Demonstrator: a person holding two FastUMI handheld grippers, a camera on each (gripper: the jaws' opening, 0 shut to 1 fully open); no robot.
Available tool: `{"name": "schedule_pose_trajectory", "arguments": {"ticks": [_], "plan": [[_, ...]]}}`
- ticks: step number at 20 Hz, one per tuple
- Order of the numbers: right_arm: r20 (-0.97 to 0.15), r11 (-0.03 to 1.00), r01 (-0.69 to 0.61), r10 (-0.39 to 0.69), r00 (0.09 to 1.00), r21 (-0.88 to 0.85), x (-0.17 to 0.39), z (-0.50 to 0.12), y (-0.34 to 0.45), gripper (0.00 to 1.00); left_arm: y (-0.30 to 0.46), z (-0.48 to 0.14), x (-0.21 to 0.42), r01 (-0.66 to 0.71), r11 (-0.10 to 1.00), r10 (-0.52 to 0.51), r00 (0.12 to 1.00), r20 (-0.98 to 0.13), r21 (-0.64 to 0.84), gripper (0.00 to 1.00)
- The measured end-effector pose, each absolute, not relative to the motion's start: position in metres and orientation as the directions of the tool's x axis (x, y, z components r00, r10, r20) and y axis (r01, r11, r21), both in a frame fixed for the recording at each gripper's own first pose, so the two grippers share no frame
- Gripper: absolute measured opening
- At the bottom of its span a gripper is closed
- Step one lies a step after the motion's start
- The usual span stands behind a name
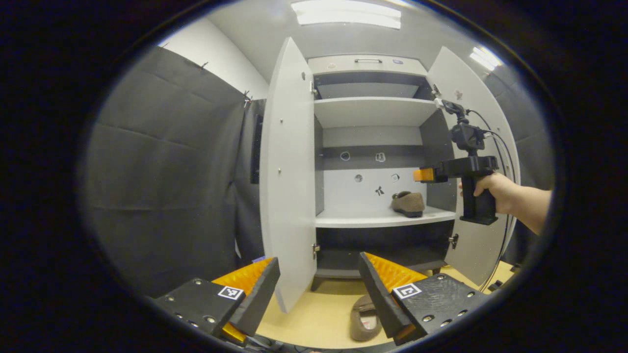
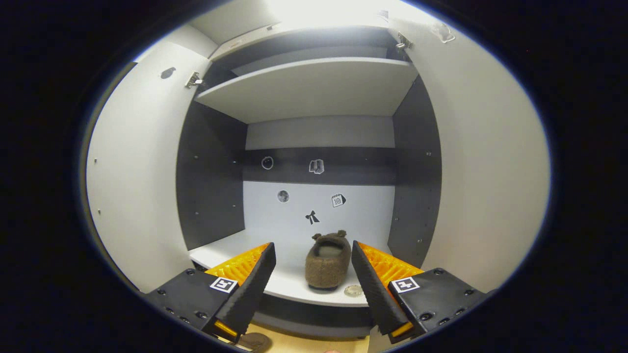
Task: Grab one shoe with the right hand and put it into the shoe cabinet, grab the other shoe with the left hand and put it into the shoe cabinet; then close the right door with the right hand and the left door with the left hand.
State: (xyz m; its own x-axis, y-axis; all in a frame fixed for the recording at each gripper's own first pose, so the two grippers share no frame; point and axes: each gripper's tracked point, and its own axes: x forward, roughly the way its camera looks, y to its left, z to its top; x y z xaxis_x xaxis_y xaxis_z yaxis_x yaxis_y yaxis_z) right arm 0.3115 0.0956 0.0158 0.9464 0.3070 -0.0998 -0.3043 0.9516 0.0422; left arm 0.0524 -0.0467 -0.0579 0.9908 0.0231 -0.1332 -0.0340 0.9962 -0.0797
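From where I sit, the next move turns on the second shoe (image 1: pixel 364 318): in the left gripper view it lies on the tan floor (image 1: pixel 319 314) just in front of the shoe cabinet (image 1: pixel 373 162), low and slightly right of centre, right beside my left gripper (image 1: pixel 319 289) and partly hidden behind its right finger. Its long axis runs roughly near-to-far, the open mouth facing up. I judge the left gripper much the nearer one; it stands spread wide, holding and touching nothing. The first shoe (image 2: pixel 327 260) already sits on the white shelf (image 2: pixel 294 287), toward its right end, lengthwise into the cabinet with its heel toward me. My right gripper (image 2: pixel 314 279) is up at that shelf, parted wide with the shoe between the finger lines but clear of both. Left door (image 1: pixel 289 171) and right door (image 1: pixel 471 162) both stand open.
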Motion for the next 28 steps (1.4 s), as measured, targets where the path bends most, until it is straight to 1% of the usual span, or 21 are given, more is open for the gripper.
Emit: {"name": "schedule_pose_trajectory", "arguments": {"ticks": [1,3,6,7,8,9,10,12,13,14,17,19,23,24,27,28], "plan": [[-0.096,0.948,-0.316,0.319,0.943,0.039,0.299,0.016,0.095,0.97,-0.053,-0.064,0.056,-0.013,0.996,0.0,0.99,-0.141,-0.087,0.94],[-0.088,0.946,-0.324,0.324,0.942,0.016,0.274,0.015,0.092,0.98,-0.065,-0.079,0.064,0.028,0.995,-0.044,0.986,-0.163,-0.1,0.94],[-0.07,0.945,-0.327,0.328,0.942,0.022,0.238,0.007,0.089,0.98,-0.079,-0.113,0.076,0.075,0.992,-0.097,0.968,-0.232,-0.101,0.94],[-0.064,0.947,-0.321,0.321,0.945,0.017,0.227,0.002,0.086,0.98,-0.083,-0.127,0.08,0.091,0.99,-0.115,0.96,-0.256,-0.105,0.94],[-0.059,0.952,-0.307,0.307,0.95,0.001,0.218,-0.003,0.081,0.98,-0.086,-0.14,0.082,0.106,0.988,-0.133,0.95,-0.281,-0.111,1.0],[-0.062,0.956,-0.294,0.293,0.954,-0.011,0.21,-0.009,0.077,0.98,-0.089,-0.154,0.083,0.118,0.986,-0.15,0.94,-0.307,-0.119,0.94],[-0.069,0.955,-0.296,0.295,0.953,-0.011,0.2,-0.015,0.076,0.96,-0.091,-0.17,0.083,0.127,0.984,-0.163,0.927,-0.337,-0.126,0.94],[-0.085,0.954,-0.298,0.297,0.951,0.001,0.18,-0.025,0.073,0.98,-0.094,-0.2,0.085,0.143,0.981,-0.184,0.898,-0.4,-0.13,0.94],[-0.094,0.956,-0.293,0.292,0.952,0.003,0.172,-0.031,0.07,0.98,-0.097,-0.216,0.085,0.155,0.979,-0.197,0.88,-0.432,-0.129,1.0],[-0.106,0.958,-0.286,0.285,0.953,0.0,0.164,-0.036,0.067,0.99,-0.1,-0.23,0.085,0.168,0.978,-0.207,0.862,-0.462,-0.125,0.94],[-0.156,0.965,-0.261,0.259,0.953,0.008,0.142,-0.052,0.06,0.98,-0.106,-0.268,0.087,0.218,0.972,-0.233,0.806,-0.543,-0.093,0.95],[-0.179,0.966,-0.259,0.26,0.949,0.029,0.125,-0.057,0.062,0.98,-0.109,-0.275,0.088,0.24,0.967,-0.244,0.775,-0.583,-0.086,0.95],[-0.217,0.972,-0.236,0.23,0.948,-0.001,0.106,-0.07,0.056,0.98,-0.11,-0.279,0.086,0.253,0.962,-0.258,0.702,-0.664,-0.106,0.94],[-0.233,0.972,-0.233,0.226,0.946,-0.002,0.102,-0.074,0.055,0.97,-0.107,-0.278,0.088,0.254,0.962,-0.256,0.691,-0.675,-0.106,1.0],[-0.267,0.977,-0.213,0.205,0.942,-0.001,0.093,-0.082,0.049,0.98,-0.112,-0.279,0.089,0.261,0.958,-0.265,0.663,-0.701,-0.115,1.0],[-0.281,0.979,-0.206,0.198,0.939,0.0,0.091,-0.084,0.047,0.98,-0.116,-0.281,0.089,0.266,0.957,-0.265,0.646,-0.715,-0.115,0.89]]}}
